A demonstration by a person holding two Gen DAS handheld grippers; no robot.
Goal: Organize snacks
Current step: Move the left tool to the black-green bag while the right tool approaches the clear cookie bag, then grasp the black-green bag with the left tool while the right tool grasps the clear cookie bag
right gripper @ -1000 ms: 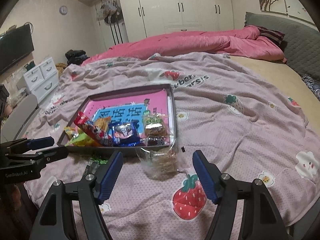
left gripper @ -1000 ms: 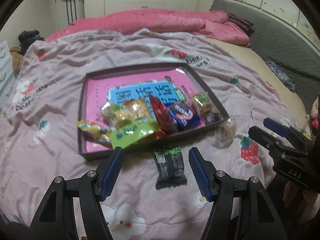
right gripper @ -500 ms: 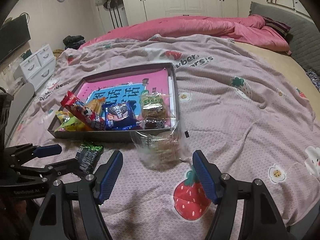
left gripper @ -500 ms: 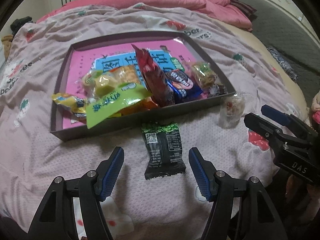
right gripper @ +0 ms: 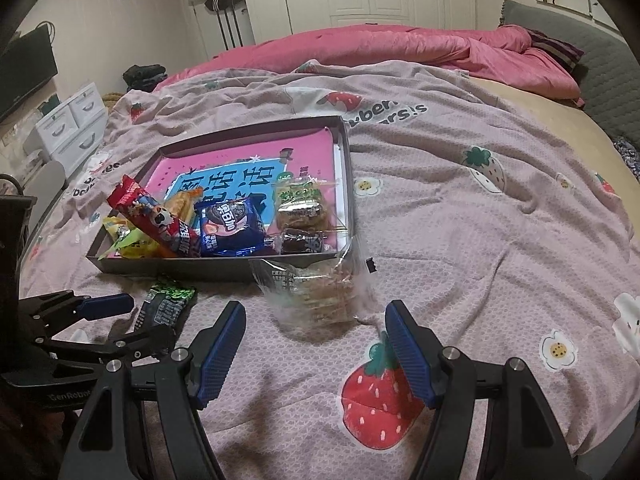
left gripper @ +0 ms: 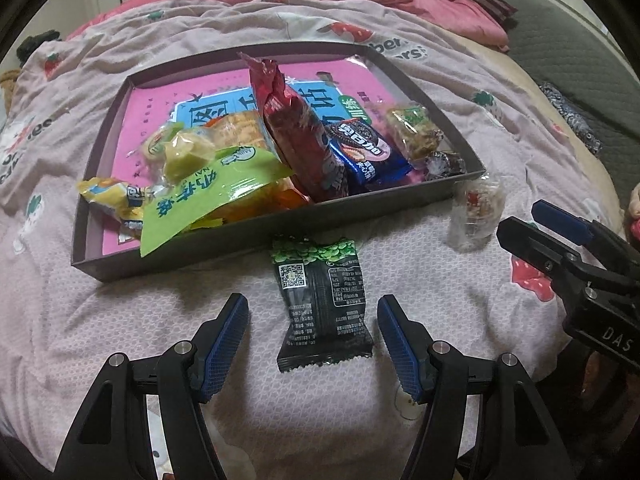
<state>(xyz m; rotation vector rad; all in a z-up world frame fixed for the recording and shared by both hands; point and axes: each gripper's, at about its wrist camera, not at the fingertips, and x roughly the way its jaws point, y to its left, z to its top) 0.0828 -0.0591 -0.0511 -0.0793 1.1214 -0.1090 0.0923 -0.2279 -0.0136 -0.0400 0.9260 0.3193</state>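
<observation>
A dark shallow tray (left gripper: 256, 236) (right gripper: 224, 270) with a pink liner lies on the bed and holds several snack packets. A black and green packet (left gripper: 320, 300) (right gripper: 166, 306) lies on the bedspread just in front of the tray. My left gripper (left gripper: 312, 320) is open, its jaws on either side of that packet's near end. A clear bag of biscuits (right gripper: 316, 292) (left gripper: 476, 216) lies at the tray's front right corner. My right gripper (right gripper: 314, 328) is open just short of that bag.
The bed is covered by a pink strawberry-print bedspread (right gripper: 480, 240), with a pink duvet (right gripper: 380, 48) bunched at the far side. White drawers (right gripper: 72, 124) stand left of the bed. A grey headboard (right gripper: 560, 60) is on the right.
Both grippers have moved forward and down. The black packet now lies between my left jaws, and the clear bag is closer to my right jaws. Both grippers stayed open.
</observation>
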